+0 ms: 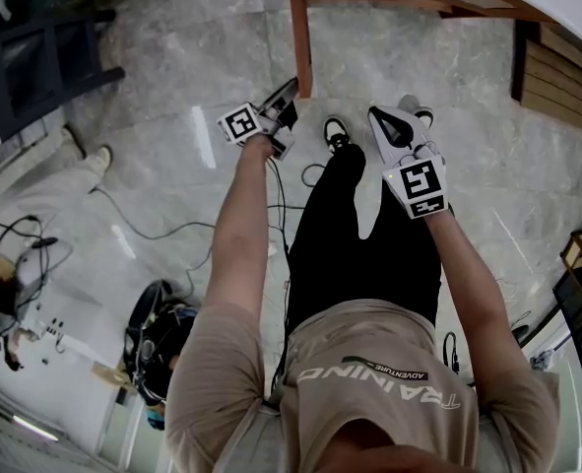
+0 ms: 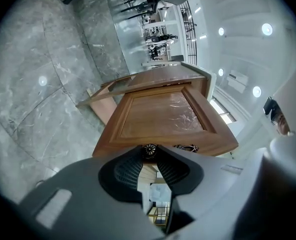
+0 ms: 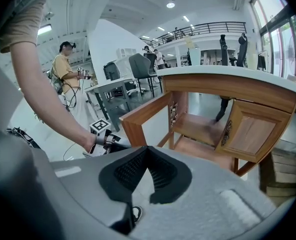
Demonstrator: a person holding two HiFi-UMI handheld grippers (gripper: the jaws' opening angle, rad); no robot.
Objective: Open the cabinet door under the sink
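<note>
The person stands before the cabinet [image 3: 180,109], which is under the counter [image 3: 228,74]. In the right gripper view one door [image 3: 145,111] swings out at the left, toward the person. A second door [image 3: 253,134] stands out at the right, and a shelf [image 3: 203,128] lies inside, between them. The knob [image 2: 149,150] is at the near edge of the first door, between the jaw tips of the left gripper [image 1: 286,106]. The right gripper [image 1: 381,121] is apart from it, to the right, above the person's legs. Cables [image 1: 143,227] lie on the floor [image 1: 172,67] at the person's left. Further left, another person [image 3: 65,69] stands beside a desk [image 3: 112,89].
</note>
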